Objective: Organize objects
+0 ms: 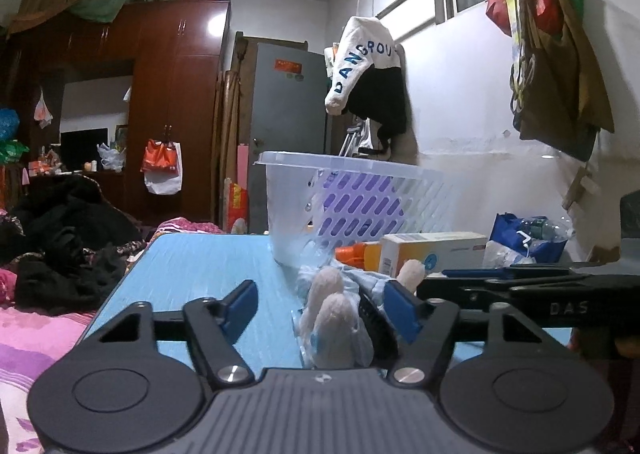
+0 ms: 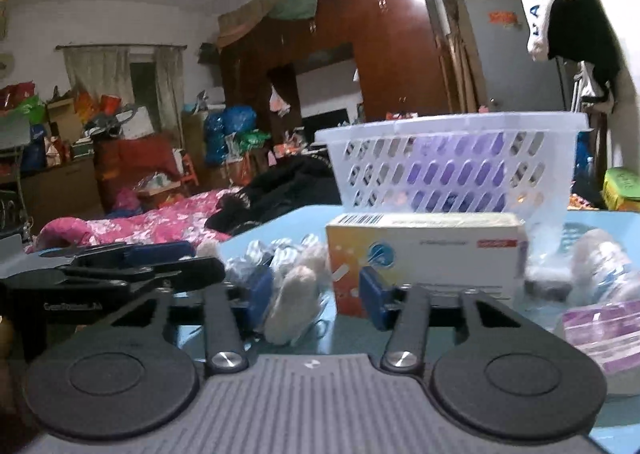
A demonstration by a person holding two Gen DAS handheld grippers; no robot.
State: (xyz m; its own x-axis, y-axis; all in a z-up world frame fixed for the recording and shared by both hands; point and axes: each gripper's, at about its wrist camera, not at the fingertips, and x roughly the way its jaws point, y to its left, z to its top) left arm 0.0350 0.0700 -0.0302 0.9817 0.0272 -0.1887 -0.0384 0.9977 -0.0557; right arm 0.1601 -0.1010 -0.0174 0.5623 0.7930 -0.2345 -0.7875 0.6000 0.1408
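Note:
A clear bag of white cotton rolls (image 1: pixel 334 314) lies on the blue table (image 1: pixel 200 266). My left gripper (image 1: pixel 324 302) is open, low over the table, with the bag between its blue pads, nearer the right one. The right wrist view shows the same bag (image 2: pixel 290 294) between the pads of my open right gripper (image 2: pixel 316 294). A white and orange box (image 2: pixel 424 254) stands just beyond it, also in the left view (image 1: pixel 428 252). A white slotted basket (image 2: pixel 452 165) (image 1: pixel 352 193) stands behind, holding something purple.
A second wrapped roll (image 2: pixel 600 266) and a purple packet (image 2: pixel 600 330) lie at the right of the table. An orange item (image 1: pixel 352 254) sits beside the box. A bed with pink bedding (image 2: pixel 152 221) and dark clothes (image 1: pixel 64 250) lies to the left. A blue bag (image 1: pixel 528 238) sits by the wall.

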